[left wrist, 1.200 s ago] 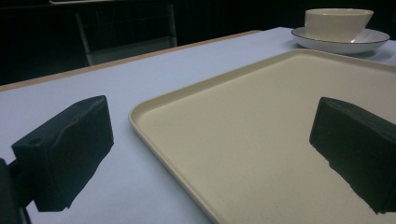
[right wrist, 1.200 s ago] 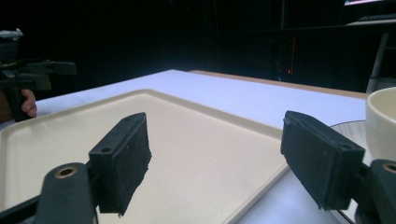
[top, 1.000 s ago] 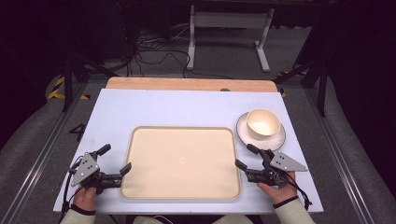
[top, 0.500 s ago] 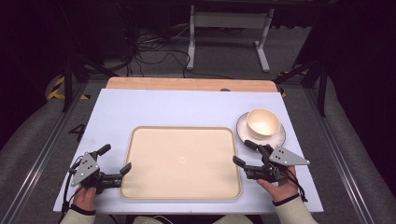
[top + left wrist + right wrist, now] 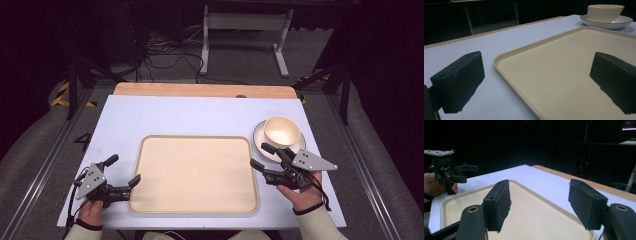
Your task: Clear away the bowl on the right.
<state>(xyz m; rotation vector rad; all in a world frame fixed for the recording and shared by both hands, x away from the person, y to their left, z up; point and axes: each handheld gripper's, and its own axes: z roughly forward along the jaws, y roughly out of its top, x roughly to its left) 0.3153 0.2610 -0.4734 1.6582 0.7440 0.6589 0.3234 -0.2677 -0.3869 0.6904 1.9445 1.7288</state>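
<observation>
Both grippers sit low at the desk's near edge, either side of the beige tray (image 5: 195, 172) — and it's empty. The left gripper (image 5: 122, 176), jaws spread wide, straddles the tray's left rim near its near-left corner. The right gripper (image 5: 262, 156), jaws also spread, hangs over the tray's right rim. Just beyond it, toward the desk's right edge, a cream bowl (image 5: 282, 131) sits on a white saucer (image 5: 260, 137).

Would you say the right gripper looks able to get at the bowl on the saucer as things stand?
Probably yes. The right gripper is open and sits just in front of the saucer that carries the bowl, with nothing standing between them. The tray lies off to its side, not across that path.
</observation>
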